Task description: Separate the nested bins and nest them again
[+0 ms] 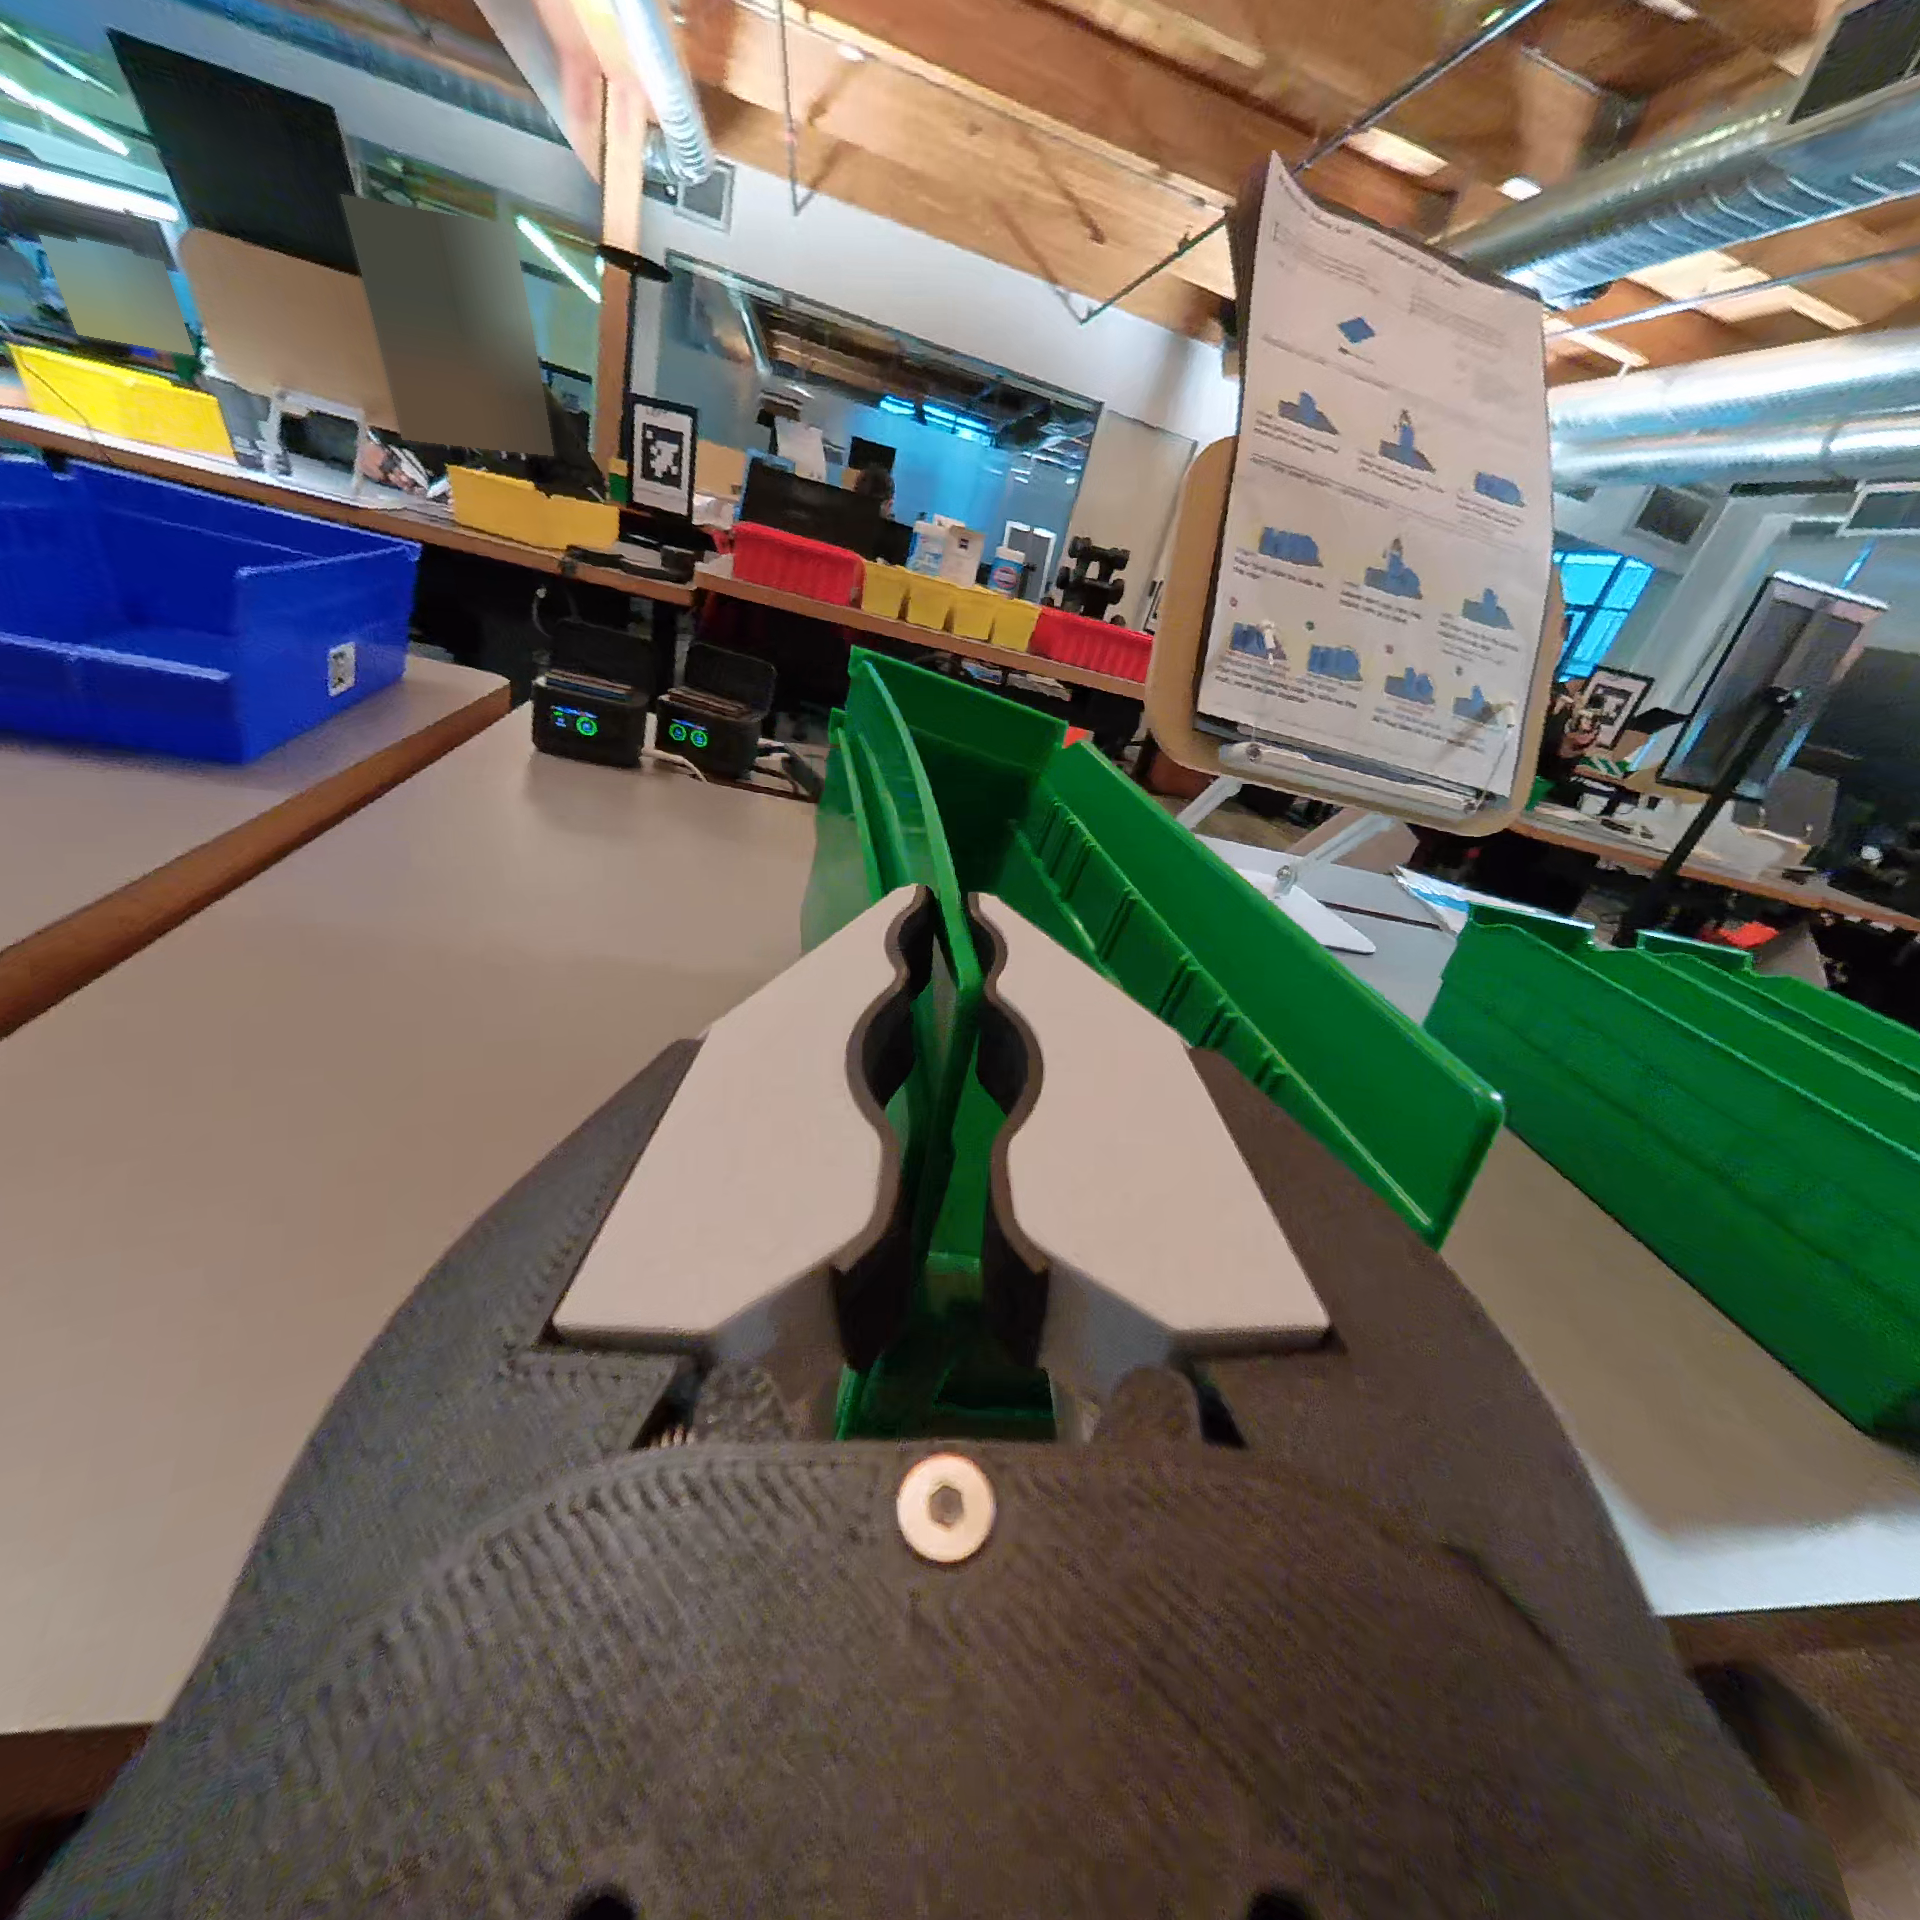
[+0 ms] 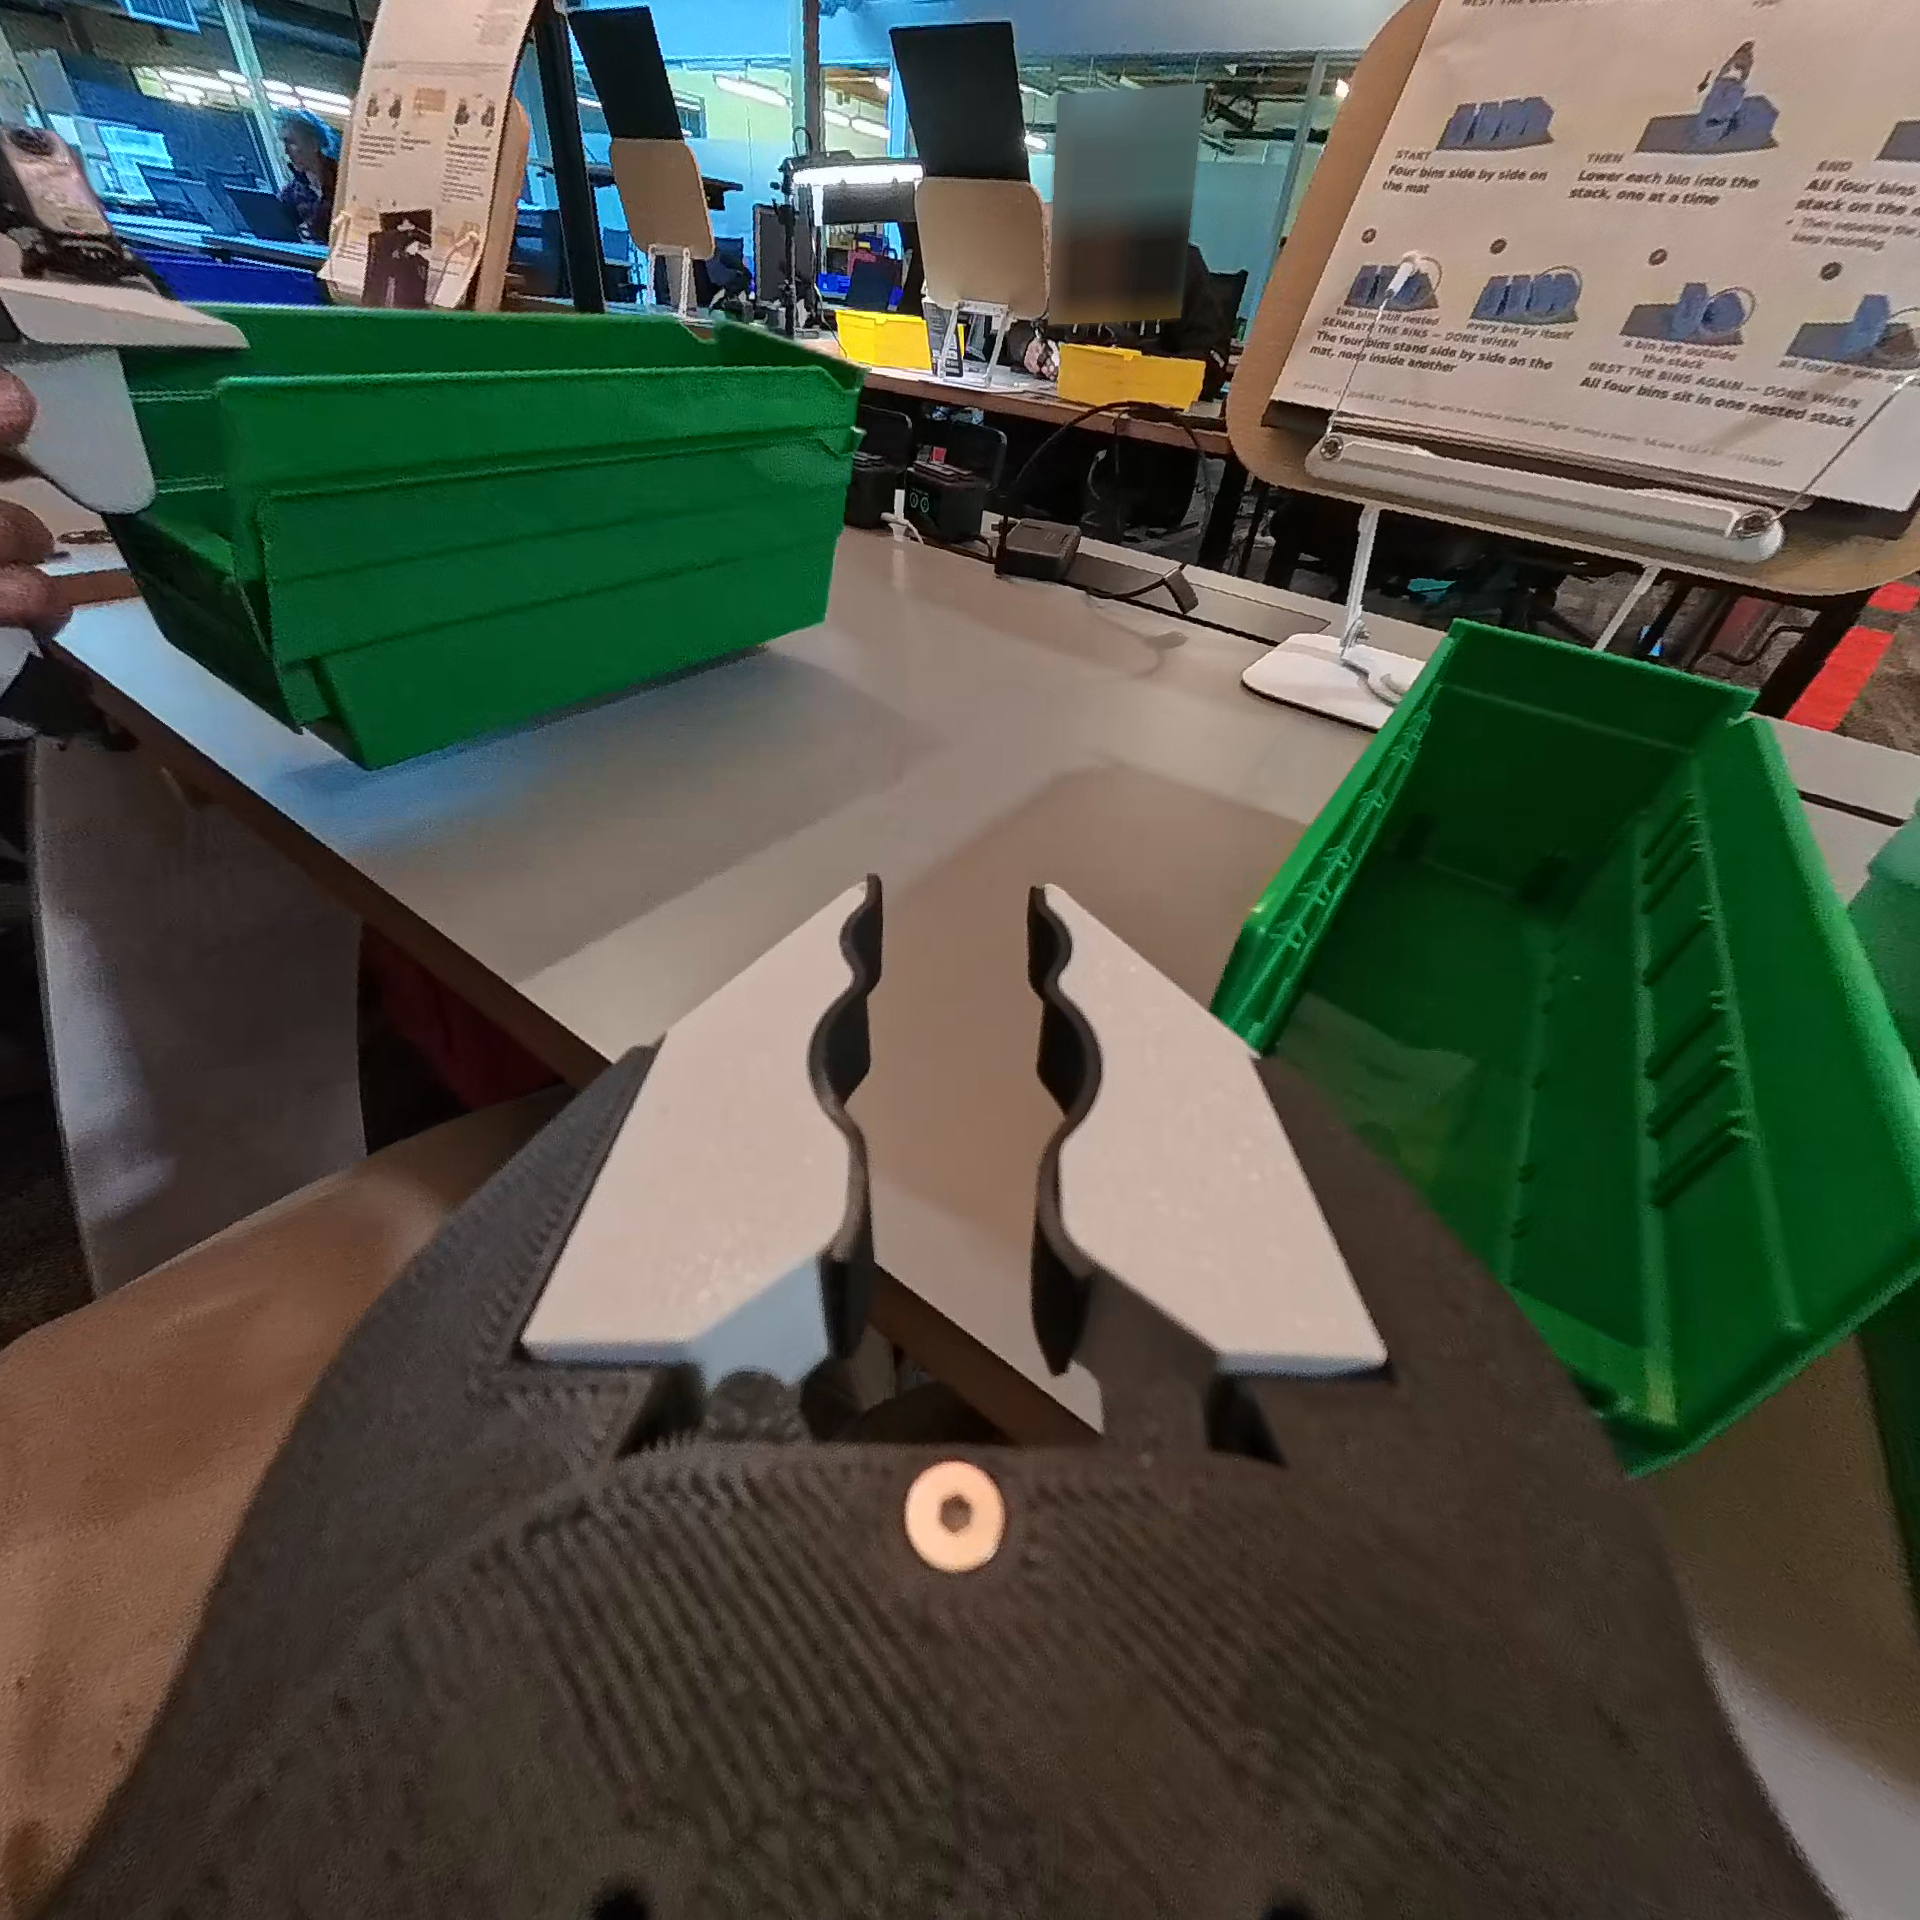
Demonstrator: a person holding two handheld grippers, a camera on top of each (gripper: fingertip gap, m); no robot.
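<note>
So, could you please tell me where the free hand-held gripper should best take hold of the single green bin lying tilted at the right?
Probably the single green bin's near long side wall, taken from above with the right hand-held gripper. The open top faces the camera, so that thin upright rim is exposed, and the open jaws could straddle it.

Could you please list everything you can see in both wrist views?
nested green plastic bins: three visible, green, far left of the table
single green plastic bin: one, green, open, right of the right gripper
grey table: one, grey, under the bins
instruction sheet on a stand: one, white, behind the single bin
blue plastic bin: one, blue, neighbouring table
yellow and red bins: several, background benches
black boxes with green lights: two, table's far edge
left gripper: one, grey and black, shut on the nested bins' wall
right gripper: one, grey and black, open, empty
</note>
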